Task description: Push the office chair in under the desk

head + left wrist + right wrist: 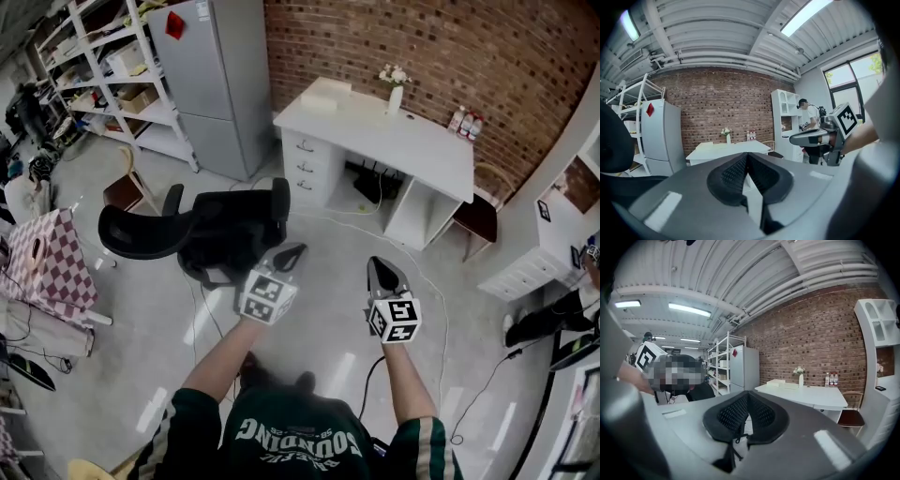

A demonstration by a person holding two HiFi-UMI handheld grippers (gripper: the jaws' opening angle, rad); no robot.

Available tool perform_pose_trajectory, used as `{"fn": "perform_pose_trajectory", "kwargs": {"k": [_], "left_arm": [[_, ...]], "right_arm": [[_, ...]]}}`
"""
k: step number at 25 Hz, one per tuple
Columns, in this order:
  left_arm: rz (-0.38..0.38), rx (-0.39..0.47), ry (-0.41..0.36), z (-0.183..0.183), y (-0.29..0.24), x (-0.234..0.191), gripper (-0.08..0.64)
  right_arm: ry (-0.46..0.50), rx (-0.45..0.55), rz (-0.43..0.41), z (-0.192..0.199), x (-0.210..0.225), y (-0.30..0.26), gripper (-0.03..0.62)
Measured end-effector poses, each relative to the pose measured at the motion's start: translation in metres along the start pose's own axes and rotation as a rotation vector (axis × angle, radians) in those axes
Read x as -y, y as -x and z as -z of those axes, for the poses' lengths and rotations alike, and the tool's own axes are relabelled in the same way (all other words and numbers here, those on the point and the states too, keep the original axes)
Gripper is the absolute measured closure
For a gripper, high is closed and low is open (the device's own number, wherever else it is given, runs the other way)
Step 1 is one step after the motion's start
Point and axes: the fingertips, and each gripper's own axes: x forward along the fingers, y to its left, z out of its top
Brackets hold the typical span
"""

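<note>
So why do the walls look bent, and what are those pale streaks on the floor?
Head view: the wide lens bows the brick wall and desk; the pale streaks on the floor look like reflected light from overhead. Left gripper view: same bending, and the window is washed out. Right gripper view: black corners ring the round picture, and the ceiling lights glow bright.

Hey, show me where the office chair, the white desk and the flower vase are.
office chair [230, 232], head view, on the black seat.
white desk [375, 136], head view, on a bare part of the desktop.
flower vase [395, 99], head view, on the white vase body.
</note>
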Motion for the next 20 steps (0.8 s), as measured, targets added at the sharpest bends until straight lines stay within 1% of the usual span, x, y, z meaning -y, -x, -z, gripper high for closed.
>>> {"fn": "perform_pose_trajectory", "kwargs": {"k": [8, 12, 17, 20], "left_arm": [[-0.081, -0.008, -0.005, 0.001, 0.046, -0.039, 0.549], [-0.141, -0.022, 0.012, 0.014, 0.074, -0.066, 0.549], [-0.204, -0.038, 0.036, 0.033, 0.114, -0.094, 0.549], [-0.241, -0.054, 0.045, 0.048, 0.140, -0.112, 0.549]], "right_arm": [[0.019, 0.003, -0.122, -0.012, -0.057, -0.043, 0.592], [0.025, -0.006, -0.196, -0.011, -0.096, -0.063, 0.592], [0.050, -0.004, -0.245, -0.010, -0.138, -0.078, 0.591], [0.043, 0.014, -0.275, -0.013, -0.160, -0.089, 0.591]]}}
